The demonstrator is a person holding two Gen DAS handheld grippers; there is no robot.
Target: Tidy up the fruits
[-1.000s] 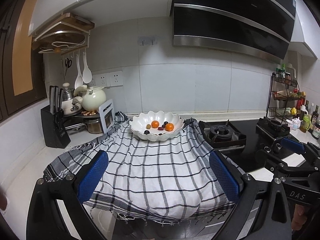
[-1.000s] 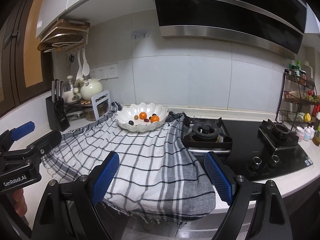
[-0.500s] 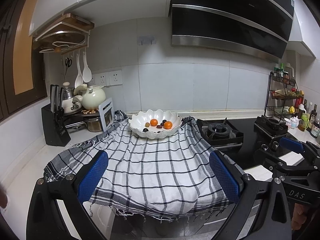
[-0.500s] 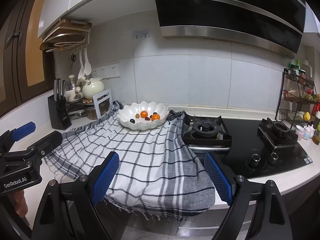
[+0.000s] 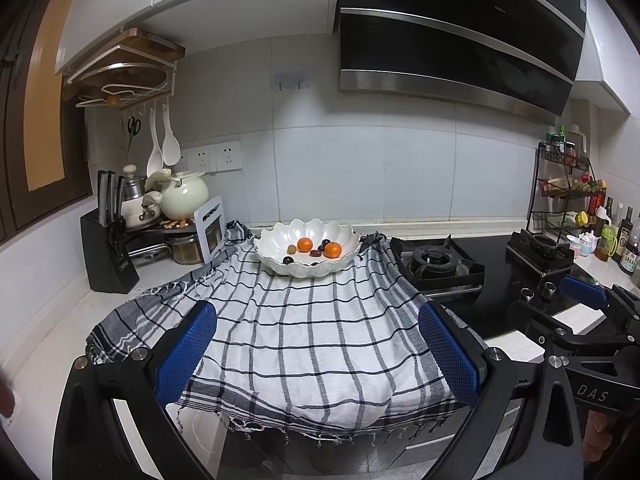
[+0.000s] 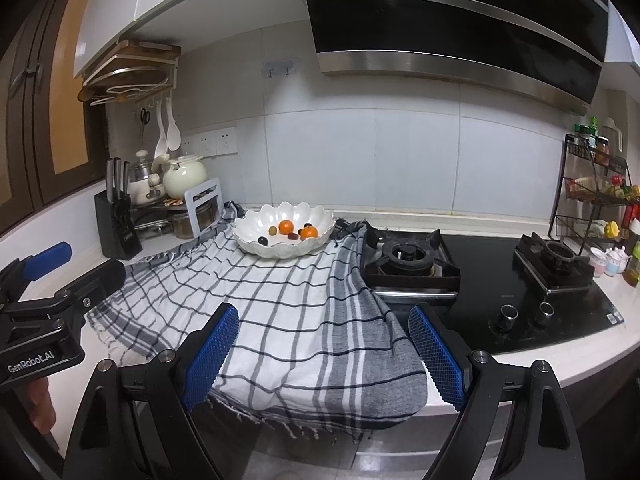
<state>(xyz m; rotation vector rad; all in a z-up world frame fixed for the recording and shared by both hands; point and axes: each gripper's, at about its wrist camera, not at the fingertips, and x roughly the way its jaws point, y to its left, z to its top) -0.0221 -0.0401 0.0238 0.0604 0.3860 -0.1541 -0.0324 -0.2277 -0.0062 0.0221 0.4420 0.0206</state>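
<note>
Both grippers have drawn back from the tabletop [image 5: 52, 344]. Left gripper [image 5: 316, 354] and right gripper [image 6: 320, 354]: fingers released, empty. All fruits sit in the scalloped bowl [image 5: 306, 250] on the checked cloth [image 5: 304, 332]; I judge sorting complete.

From my left wrist camera I read "DAS" in pale capitals on the black body of the right claw [image 5: 592, 312], low at the right edge. From my right wrist camera I read "GenRobot.AI" in white on the black body of the left claw [image 6: 48, 276], at the left edge. The range hood [image 6: 452, 20] carries a small pale brand mark near its upper right in both views, too small for me to read. The knife block [image 6: 116, 228] bears a small label, likewise illegible. The bottles [image 5: 624, 236] at far right show labels I cannot make out.
</note>
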